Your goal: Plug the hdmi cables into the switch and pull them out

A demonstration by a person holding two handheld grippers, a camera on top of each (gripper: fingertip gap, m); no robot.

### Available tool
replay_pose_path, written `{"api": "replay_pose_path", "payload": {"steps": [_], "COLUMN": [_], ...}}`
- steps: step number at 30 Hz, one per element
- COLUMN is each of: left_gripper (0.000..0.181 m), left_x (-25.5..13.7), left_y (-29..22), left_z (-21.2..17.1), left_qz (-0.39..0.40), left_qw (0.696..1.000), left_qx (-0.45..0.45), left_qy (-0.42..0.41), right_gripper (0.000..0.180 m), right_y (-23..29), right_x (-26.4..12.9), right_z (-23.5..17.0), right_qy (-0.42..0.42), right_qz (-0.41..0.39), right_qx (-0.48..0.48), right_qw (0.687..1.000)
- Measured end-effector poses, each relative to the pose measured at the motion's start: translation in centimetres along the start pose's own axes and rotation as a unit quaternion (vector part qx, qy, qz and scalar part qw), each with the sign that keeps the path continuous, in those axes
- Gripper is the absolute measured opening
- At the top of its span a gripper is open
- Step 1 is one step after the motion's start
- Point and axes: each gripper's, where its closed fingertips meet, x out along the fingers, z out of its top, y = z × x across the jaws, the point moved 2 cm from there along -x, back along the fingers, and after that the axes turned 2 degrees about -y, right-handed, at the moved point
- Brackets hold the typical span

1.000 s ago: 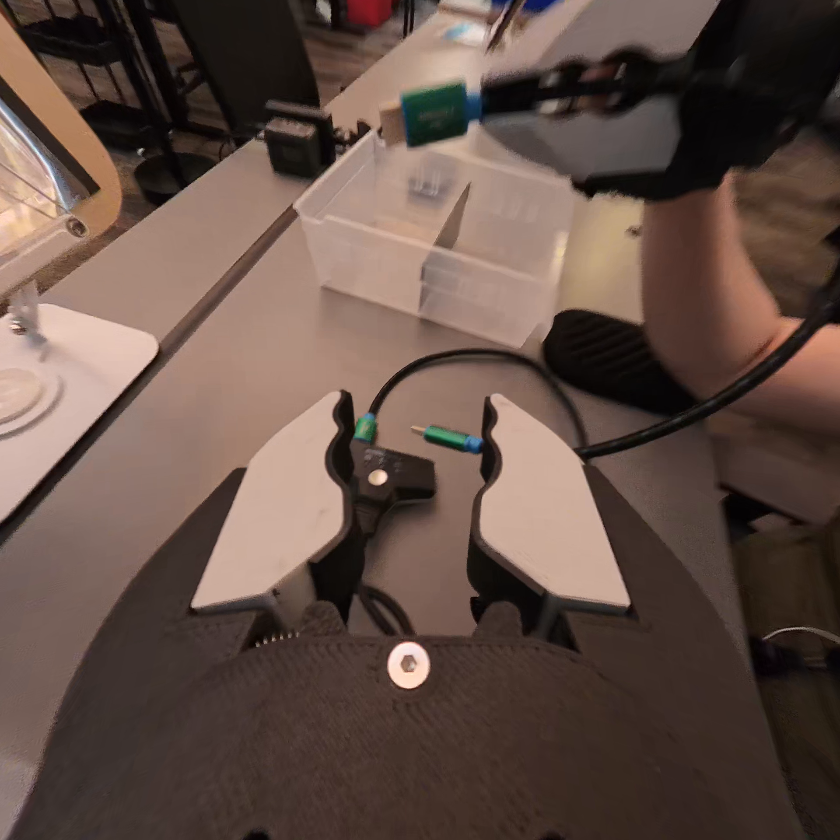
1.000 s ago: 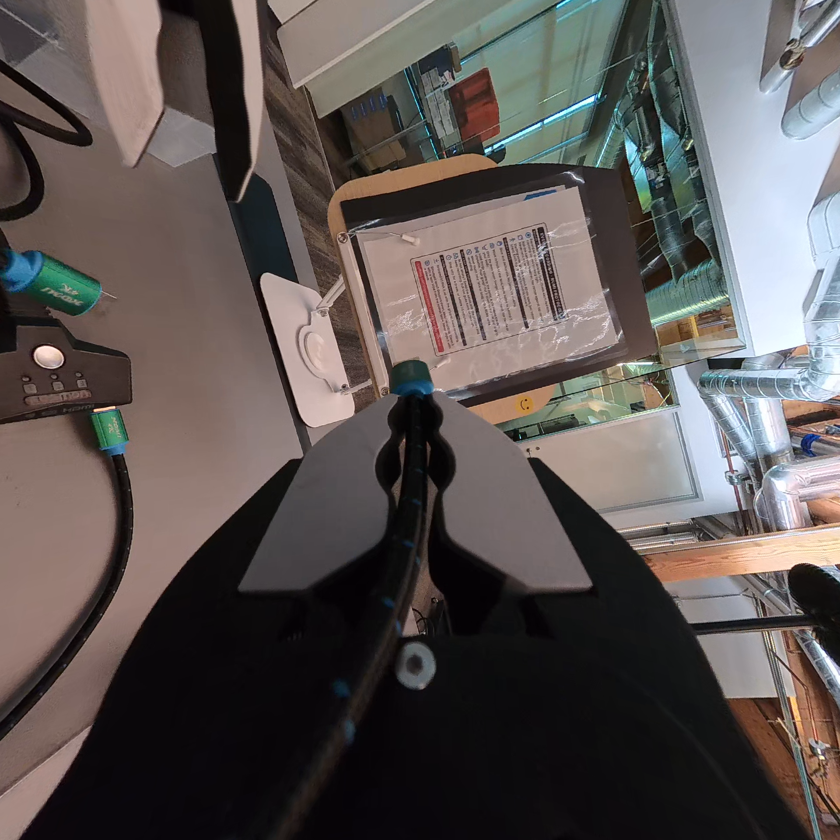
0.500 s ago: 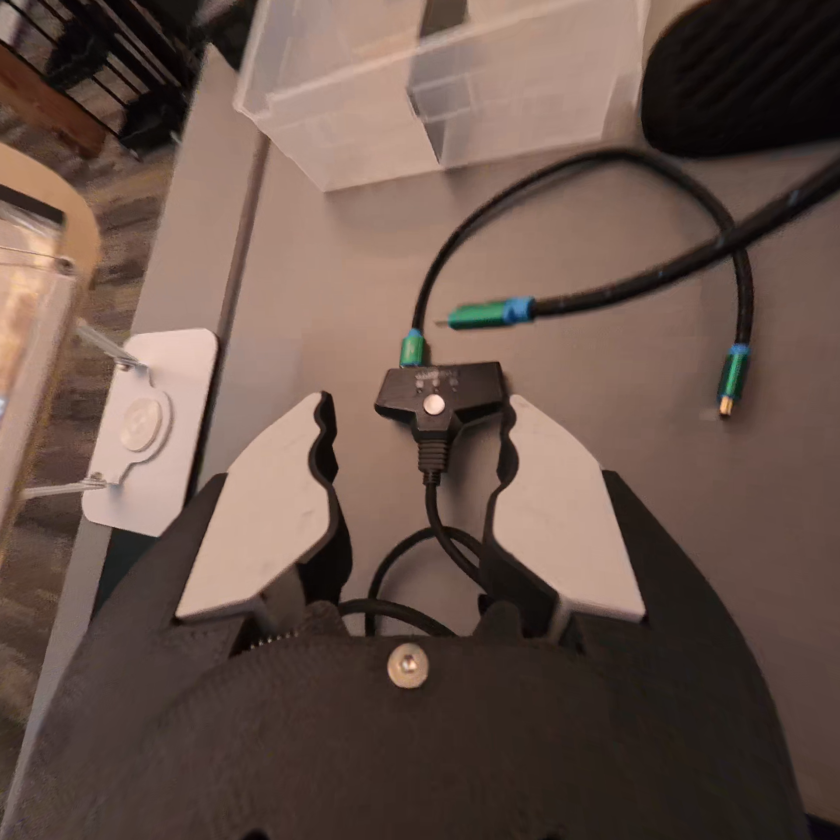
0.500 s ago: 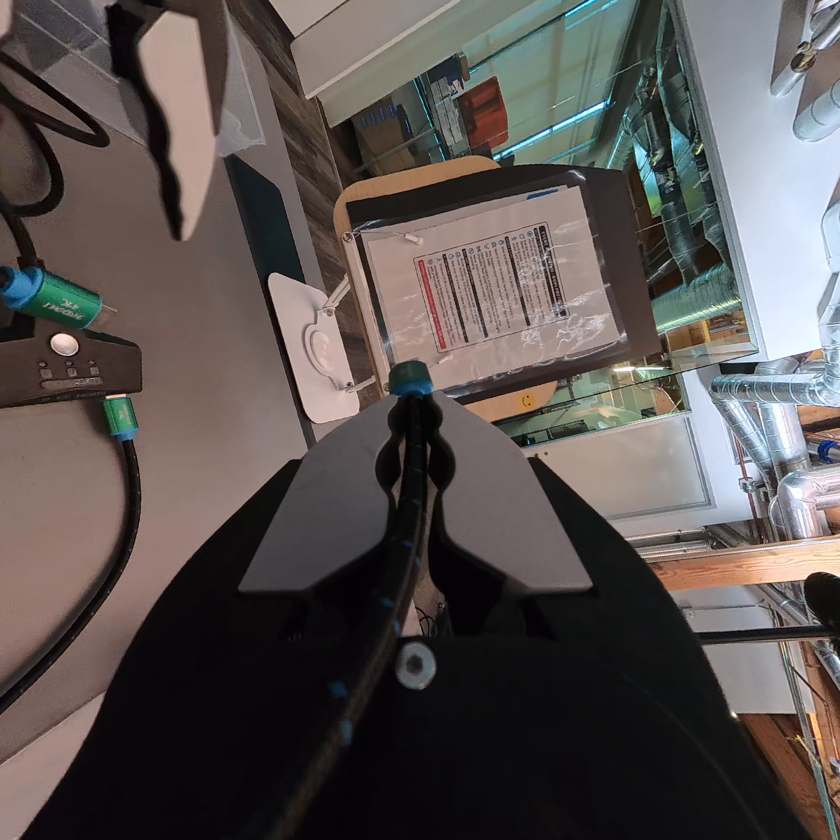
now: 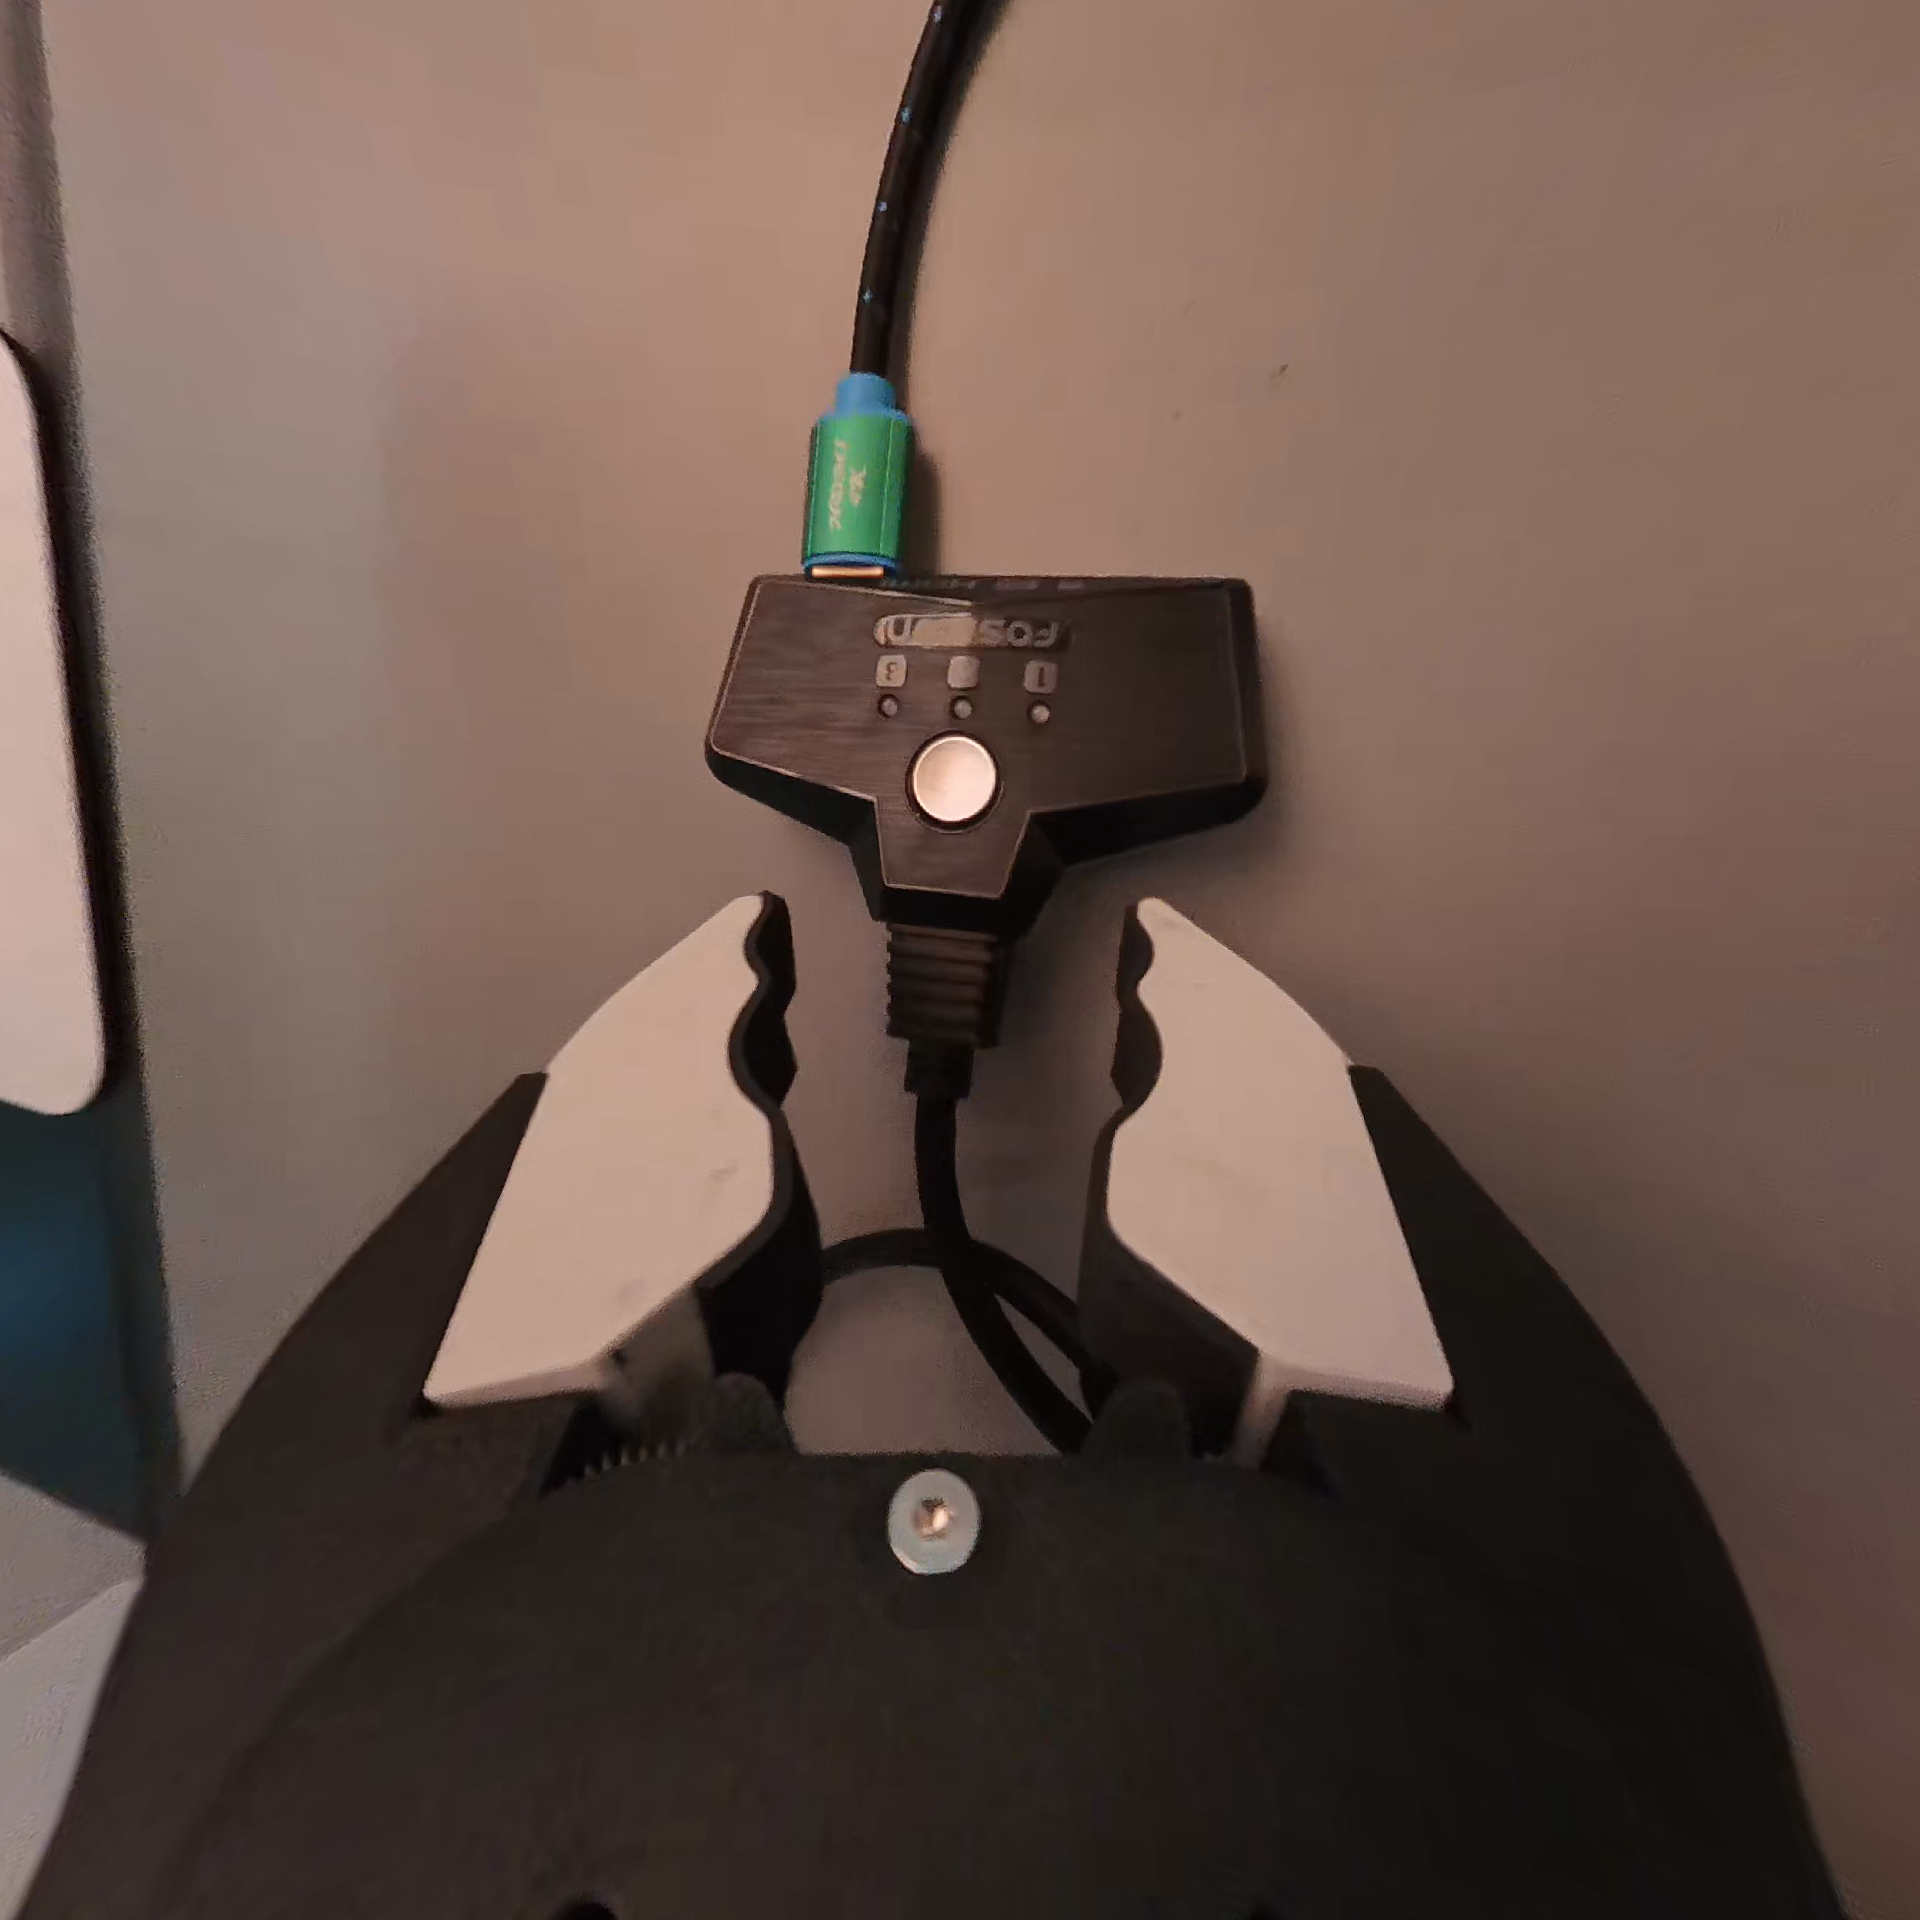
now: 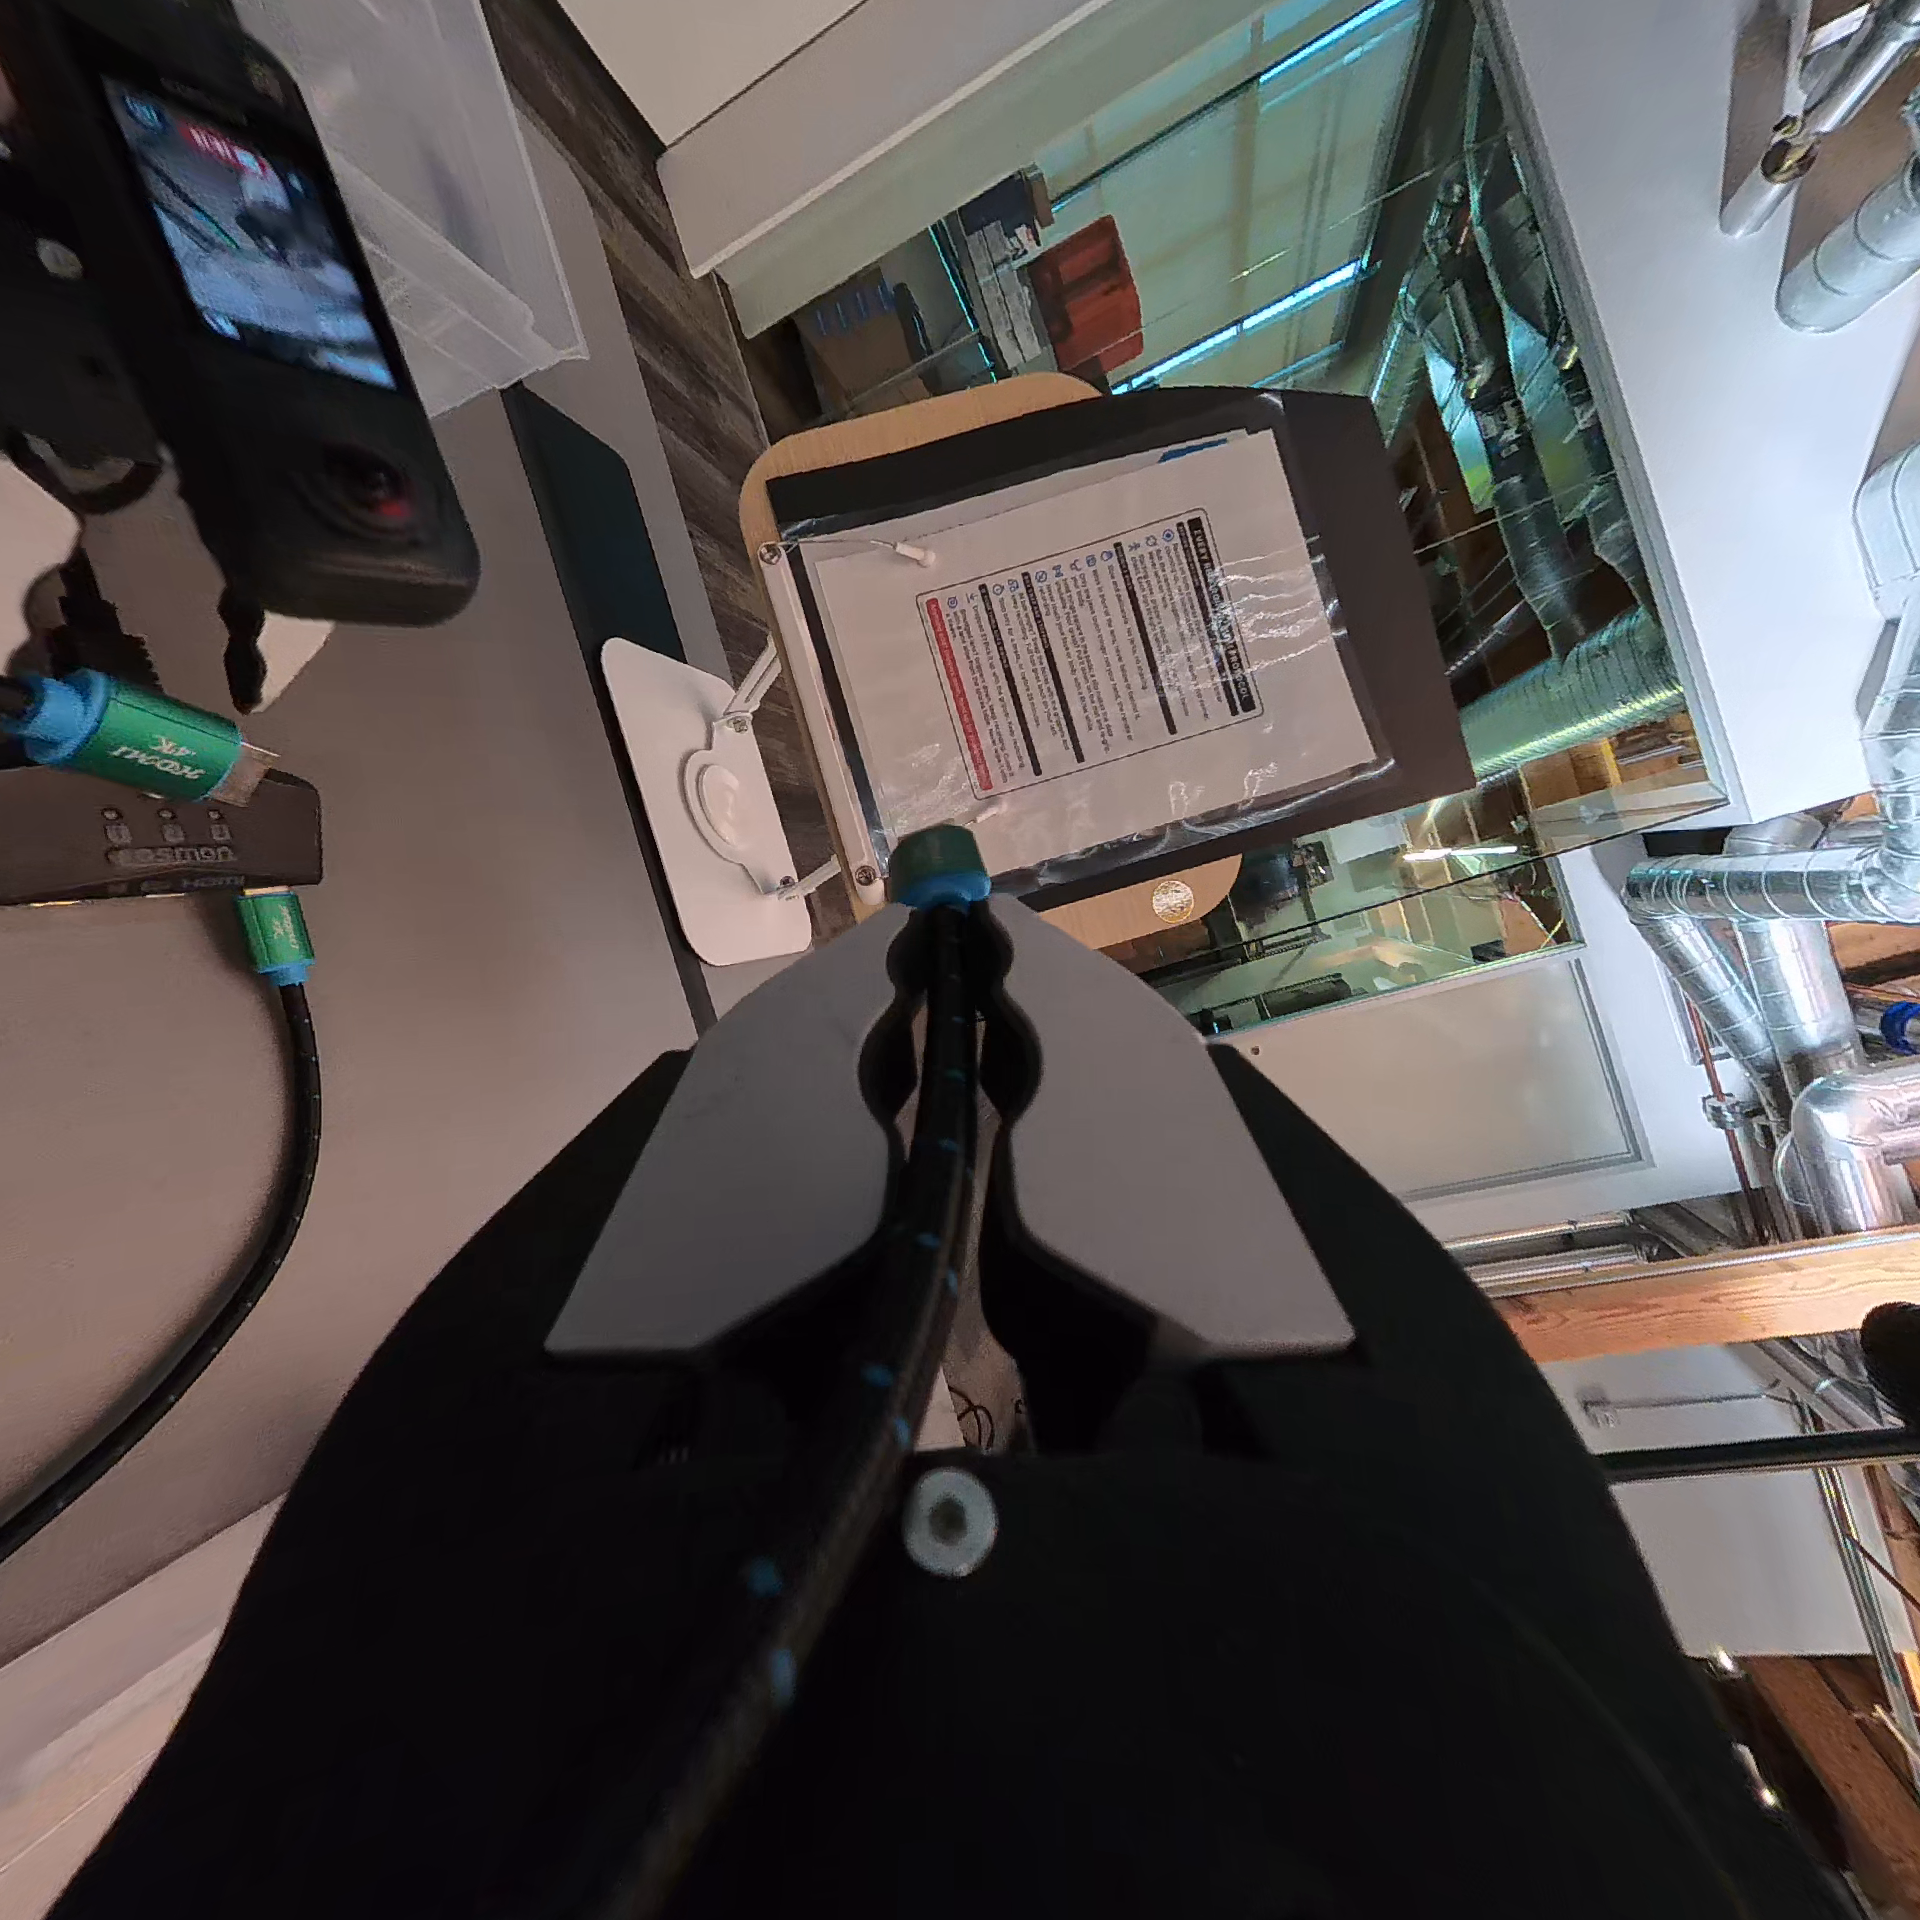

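The black HDMI switch [image 5: 982,727] lies flat on the grey table [image 5: 1507,416]. One green HDMI plug [image 5: 854,494] sits in its left port. My left gripper [image 5: 951,914] is open, with the switch's tail cable [image 5: 940,1143] running between its fingers, just behind the switch body. My right gripper [image 6: 945,925] is shut on a black HDMI cable [image 6: 940,1122], whose green plug [image 6: 938,868] sticks out past the fingertips, up off the table. The right wrist view also shows the switch [image 6: 156,852], the plugged-in plug [image 6: 275,930] and a loose green plug [image 6: 145,743] beside it.
A white stand base [image 6: 717,821] holding a framed sheet [image 6: 1101,665] stands at the table's edge; it also shows in the left wrist view [image 5: 42,727]. A clear plastic bin [image 6: 447,208] sits farther along. The left gripper's camera [image 6: 239,312] hangs over the switch.
My left gripper has dropped and moved in close to the switch, open fingers now either side of its tail. My right gripper has stayed shut on the cable, hardly moving.
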Motion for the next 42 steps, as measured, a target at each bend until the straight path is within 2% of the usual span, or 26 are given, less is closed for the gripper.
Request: {"api": "replay_pose_path", "payload": {"steps": [2, 4, 6, 9, 11, 13, 16, 21, 25, 30, 33, 37, 42], "left_gripper": [0.058, 0.045, 0.041, 0.042, 0.049, 0.04, 0.038, 0.037, 0.037, 0.037, 0.037, 0.036, 0.037], "left_x": [0.9, 1.3, 1.5, 1.7, 1.9, 2.0, 2.2, 1.1, -1.7, -7.7, -12.2, -17.5, -22.5], "left_y": [0.1, 0.1, 0.3, 0.6, 0.9, 0.6, 0.7, 0.9, 2.5, 4.5, 5.2, 5.7, 4.6], "left_z": [-0.3, -0.1, 0.1, 0.2, 0.3, 0.2, 0.3, 0.9, 2.1, 5.1, 6.5, 6.6, 6.5], "left_qz": [-0.013, -0.025, -0.026, -0.042, -0.059, -0.102, -0.119, -0.02, 0.14, 0.303, 0.366, 0.423, 0.433], "left_qw": [1.0, 1.0, 1.0, 0.999, 0.997, 0.993, 0.991, 0.999, 0.985, 0.941, 0.907, 0.853, 0.805], "left_qx": [-0.01, -0.005, 0.007, 0.01, -0.005, -0.028, -0.043, 0.019, 0.095, 0.134, 0.127, 0.112, 0.11], "left_qy": [0.015, 0.012, 0.015, 0.026, 0.039, 0.047, 0.048, 0.046, 0.032, -0.062, -0.166, -0.284, -0.391], "right_gripper": [0.008, 0.008, 0.008, 0.008, 0.008, 0.008, 0.008, 0.008, 0.008, 0.008, 0.008, 0.008, 0.008], "right_y": [-0.1, -0.1, -0.1, 0.0, -0.1, -0.3, -0.5, -0.9, -1.7, -2.8, -2.8, -2.4, -2.3], "right_x": [-0.1, -0.2, -0.1, -0.1, -0.2, -0.4, -0.7, -1.1, -1.9, -3.7, -5.6, -8.9, -12.8], "right_z": [0.1, 0.2, 0.3, 0.4, 0.5, 0.5, 0.5, 0.0, -0.4, -0.1, 2.6, 7.1, 10.2], "right_qy": [-0.004, -0.008, -0.011, -0.015, -0.018, -0.021, -0.027, -0.023, -0.022, -0.04, -0.109, -0.209, -0.278], "right_qz": [0.001, 0.002, 0.003, 0.006, 0.005, 0.004, 0.003, -0.005, -0.022, -0.044, -0.033, -0.014, -0.008], "right_qx": [0.002, 0.004, 0.006, 0.009, 0.013, 0.016, 0.025, 0.025, 0.028, 0.032, 0.032, 0.023, 0.025], "right_qw": [1.0, 1.0, 1.0, 1.0, 1.0, 1.0, 0.999, 0.999, 0.999, 0.998, 0.993, 0.978, 0.96]}}
